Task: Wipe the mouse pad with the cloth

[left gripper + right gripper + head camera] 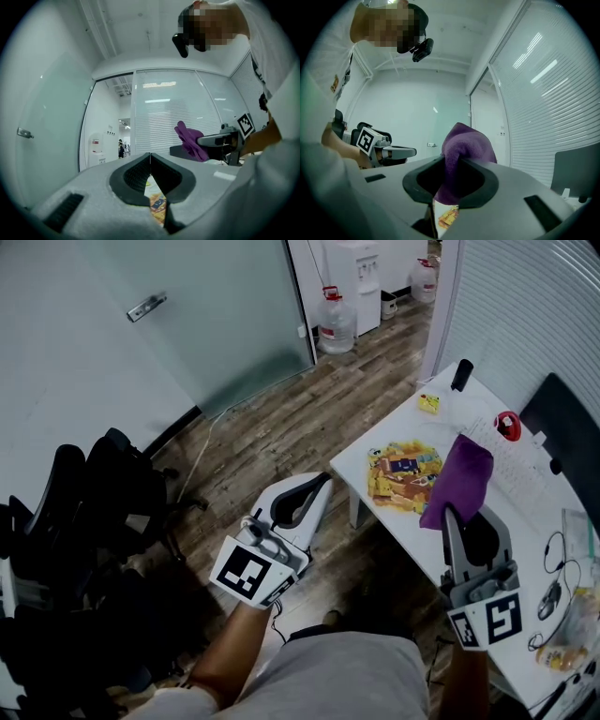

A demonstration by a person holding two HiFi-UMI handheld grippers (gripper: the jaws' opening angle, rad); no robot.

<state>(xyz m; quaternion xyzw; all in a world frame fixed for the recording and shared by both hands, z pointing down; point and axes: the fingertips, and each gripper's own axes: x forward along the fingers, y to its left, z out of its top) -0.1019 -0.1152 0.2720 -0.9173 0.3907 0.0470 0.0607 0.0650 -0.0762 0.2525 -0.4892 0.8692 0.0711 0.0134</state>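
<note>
The mouse pad [401, 474], yellow with a colourful print, lies on the near left corner of the white desk [356, 460]. A purple cloth [459, 479] hangs over the pad's right part, and my right gripper [448, 512] is shut on its lower end. In the right gripper view the cloth [466, 145] bulges up out of the shut jaws, with the pad [447, 216] showing below. My left gripper [324, 480] is held off the desk's left edge, above the floor, shut and empty. In the left gripper view [150, 154] its jaws meet, and the cloth [190, 140] is seen beyond.
On the desk lie a white keyboard [520, 474], a red round object [507, 426], a black mouse [550, 599], cables and a small yellow item [429, 403]. A dark monitor [572, 427] stands at the right. Black office chairs [84, 512] stand left; water bottles [337, 324] stand by the glass door.
</note>
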